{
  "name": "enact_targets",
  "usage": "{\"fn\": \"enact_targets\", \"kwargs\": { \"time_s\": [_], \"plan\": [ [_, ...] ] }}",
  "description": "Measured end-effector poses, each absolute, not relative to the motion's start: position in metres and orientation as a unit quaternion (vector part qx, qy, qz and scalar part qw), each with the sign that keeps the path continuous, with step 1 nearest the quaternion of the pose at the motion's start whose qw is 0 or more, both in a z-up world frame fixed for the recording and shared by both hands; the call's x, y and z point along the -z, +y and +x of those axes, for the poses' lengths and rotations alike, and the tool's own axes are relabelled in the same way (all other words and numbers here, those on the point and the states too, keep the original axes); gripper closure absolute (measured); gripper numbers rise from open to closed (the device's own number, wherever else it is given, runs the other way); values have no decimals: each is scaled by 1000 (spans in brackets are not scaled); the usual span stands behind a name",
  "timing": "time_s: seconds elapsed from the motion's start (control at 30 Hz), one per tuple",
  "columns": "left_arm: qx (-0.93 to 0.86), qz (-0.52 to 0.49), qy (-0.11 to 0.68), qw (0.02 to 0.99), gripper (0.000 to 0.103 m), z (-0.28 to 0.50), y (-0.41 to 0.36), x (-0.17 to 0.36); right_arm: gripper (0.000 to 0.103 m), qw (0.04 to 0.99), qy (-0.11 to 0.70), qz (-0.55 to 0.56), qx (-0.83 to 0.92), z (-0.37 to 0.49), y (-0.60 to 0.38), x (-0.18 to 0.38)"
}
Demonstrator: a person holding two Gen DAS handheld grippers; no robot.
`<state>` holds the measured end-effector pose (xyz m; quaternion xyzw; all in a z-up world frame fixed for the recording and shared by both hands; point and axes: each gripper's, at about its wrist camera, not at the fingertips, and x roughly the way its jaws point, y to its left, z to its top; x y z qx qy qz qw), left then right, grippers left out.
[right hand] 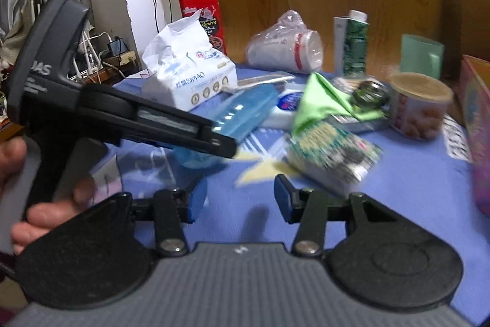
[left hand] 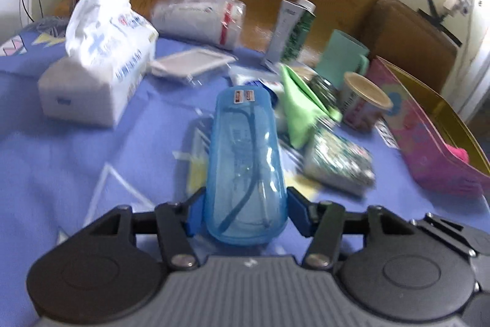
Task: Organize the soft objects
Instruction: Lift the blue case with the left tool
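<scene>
Holding the blue case [left hand: 245, 170] is the left gripper [left hand: 245, 212], pads clamped on its near end w/ the far end pointing out over the blue cloth [left hand: 61, 161]. In the right wrist view the case [right hand: 245, 109] sits just above the cloth, near the tissue pack [right hand: 190, 75].

Right gripper [right hand: 235, 198] is empty, jaws apart, hovering over bare cloth.

Tips for this step, as a judgement: keep the squeeze steady — the case is smooth, rounded plastic, so it could slip or twist if pressure drops. Carry it level and low, clear of the green cloth [left hand: 298, 106] and the can [left hand: 364, 103]. The pink tin [left hand: 422, 127] at the right (prob. the sorting spot, can't confirm) already has something pink inside. Frames are blurry, so go slower.
</scene>
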<state>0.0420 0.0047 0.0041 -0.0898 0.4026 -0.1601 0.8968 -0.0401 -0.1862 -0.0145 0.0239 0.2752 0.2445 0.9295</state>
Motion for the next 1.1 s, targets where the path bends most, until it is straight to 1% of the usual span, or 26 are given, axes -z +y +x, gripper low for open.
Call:
{"fn": "enact_targets", "kwargs": {
  "time_s": [0.03,0.07,0.13,0.2,0.33,0.43,0.53,0.57,0.73,0.83,0.87,0.9,0.93,1.0,1.1],
  "plan": [
    [170,-92,405,894,39,39,2,-5,50,930,276,32,-242,-44,-193,15],
    [190,-93,406,889,35,33,-3,-7,49,930,278,38,-236,-49,-200,16],
    [211,-81,395,890,16,25,-8,-15,49,933,280,45,-221,-55,-209,17],
    [217,-70,368,902,10,15,-8,-27,48,936,277,52,-209,-60,-217,18],
    [197,-94,328,919,10,12,18,-49,44,940,267,56,-206,-63,-218,15],
    [153,-122,313,929,10,15,49,-54,31,942,250,50,-218,-64,-208,9],
    [116,-143,325,928,10,23,74,-48,23,942,236,24,-239,-62,-188,5],
    [108,-146,329,927,10,24,79,-45,21,941,237,15,-243,-59,-180,5],
    [98,-146,355,918,10,28,81,-30,20,928,267,-6,-260,-36,-145,14],
    [106,-136,364,915,10,30,73,-26,21,919,297,-15,-259,-20,-133,21],
    [109,-133,366,915,10,28,71,-26,31,916,304,-17,-260,-16,-132,24],
    [112,-129,368,914,10,29,67,-25,38,917,304,-16,-258,-14,-134,25],
    [115,-126,369,914,10,28,64,-25,42,917,303,-14,-258,-17,-137,23],
    [124,-117,374,912,10,29,57,-23,44,913,309,-1,-267,-20,-150,22],
    [139,-104,381,908,10,30,45,-20,47,910,310,-9,-274,-32,-172,22]
  ]
}}
